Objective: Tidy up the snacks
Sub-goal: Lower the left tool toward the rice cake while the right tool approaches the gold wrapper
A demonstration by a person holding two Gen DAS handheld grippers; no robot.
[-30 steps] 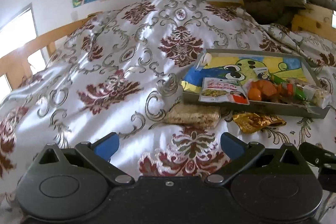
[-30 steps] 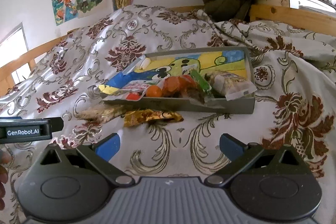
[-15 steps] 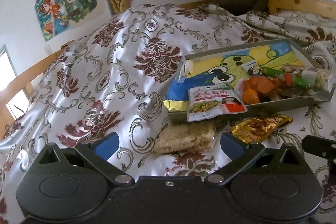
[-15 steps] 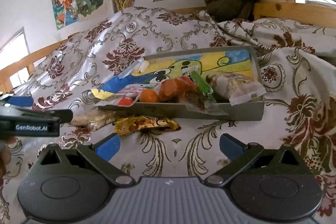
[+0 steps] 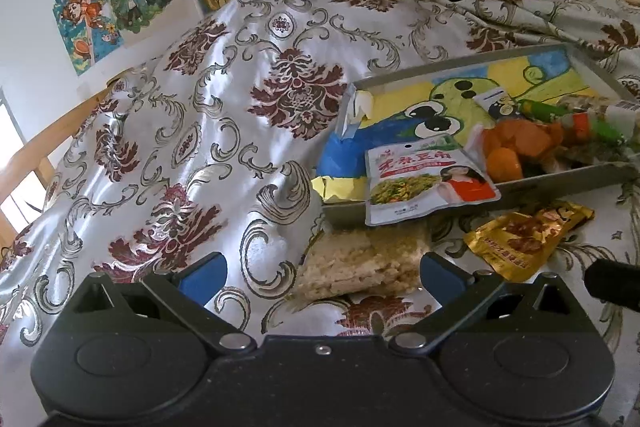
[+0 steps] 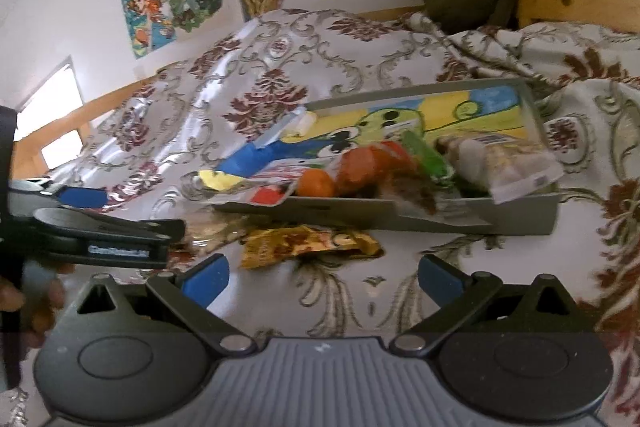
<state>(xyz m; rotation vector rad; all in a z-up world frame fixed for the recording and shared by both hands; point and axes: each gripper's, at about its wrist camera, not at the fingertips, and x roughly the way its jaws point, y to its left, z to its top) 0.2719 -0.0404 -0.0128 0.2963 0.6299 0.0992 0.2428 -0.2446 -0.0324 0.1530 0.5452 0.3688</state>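
The snacks are partly in a grey tray (image 5: pixel 532 185) and partly on the bedcover (image 5: pixel 192 131) in front of it. The tray lies on the patterned cover and its floor shows a cartoon drawing in green, yellow and blue. Inside it, at the near side, there is a white packet (image 5: pixel 424 179) with a picture of green food; its lower edge hangs over the front wall of the tray. To the right of this packet lie orange snacks (image 5: pixel 512 147), a green stick-shaped snack (image 5: pixel 540 109) and a clear wrapped bar (image 6: pixel 508 163) near the right end of the tray. The left part of the tray holds only a small white piece (image 5: pixel 364 103) near the corner.

Outside the tray, a pale crispy rice bar (image 5: pixel 360 263) in clear wrap lies on the cover just in front of the tray wall. A gold packet (image 5: pixel 524 239) lies to the right of it, also on the cover, near the tray but not inside.

The left gripper (image 5: pixel 322 273) is open and holds nothing; the rice bar lies between its blue fingertips (image 5: pixel 202 273), nearer to the right one. The right gripper (image 6: pixel 322 275) is also open and empty, and the gold packet lies just ahead of it.
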